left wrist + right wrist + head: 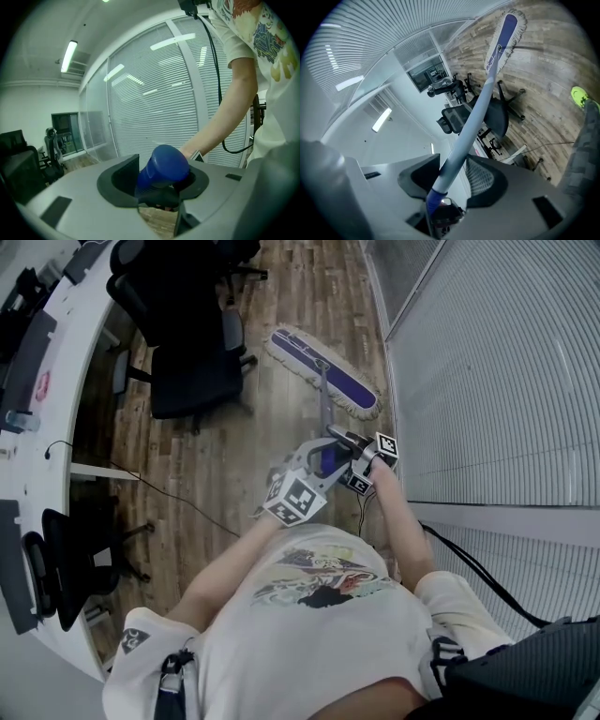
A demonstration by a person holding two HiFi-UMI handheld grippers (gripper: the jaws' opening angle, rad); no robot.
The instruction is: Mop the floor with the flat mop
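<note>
The flat mop's purple head [323,371], edged with a white fringe, lies on the wooden floor close to the glass wall; it also shows far off in the right gripper view as the mop head [502,35]. Its pale handle [325,418] runs back toward me. My left gripper [314,467] is shut on the blue end grip [164,169] of the handle, which sits between its two dark pads. My right gripper [352,452] is shut on the pole [461,145] a little further along, just above the blue grip.
Black office chairs [192,362] stand left of the mop head by a curved white desk [56,371]. A glass wall with blinds [487,362] runs along the right. A thin cable [178,498] lies on the floor, and another chair [66,568] stands at the lower left.
</note>
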